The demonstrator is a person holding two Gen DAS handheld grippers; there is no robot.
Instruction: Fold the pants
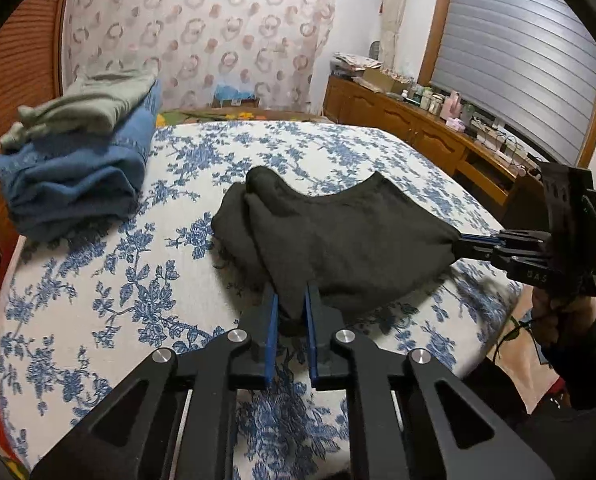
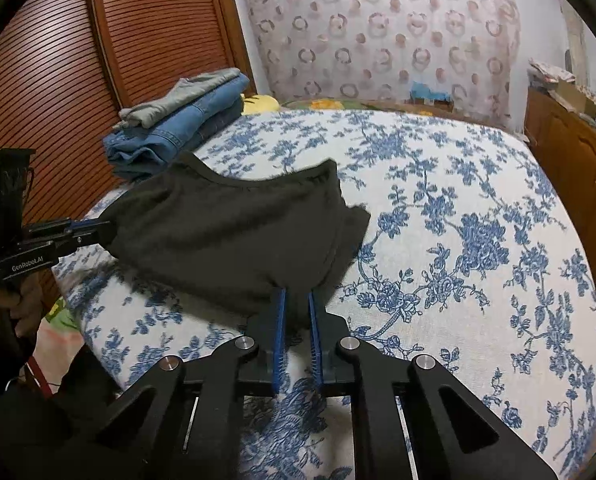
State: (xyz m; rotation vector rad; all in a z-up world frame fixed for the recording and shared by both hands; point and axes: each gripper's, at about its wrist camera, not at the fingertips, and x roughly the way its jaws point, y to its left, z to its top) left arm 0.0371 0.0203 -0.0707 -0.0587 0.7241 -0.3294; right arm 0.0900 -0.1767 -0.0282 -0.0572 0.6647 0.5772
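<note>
Folded jeans stack (image 2: 178, 136) at bed's (image 2: 477, 208) far left corner. Left tool (image 1: 292, 312), marked "GenRobot.AI", clamped on black pants (image 1: 337, 232) near the bed's front edge; right tool (image 2: 297, 312) clamped likewise, lettering partly legible.

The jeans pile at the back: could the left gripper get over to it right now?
Probably not yet. The left gripper is shut on the black pants, as is the right gripper. The bedspread toward the jeans pile looks open.
</note>
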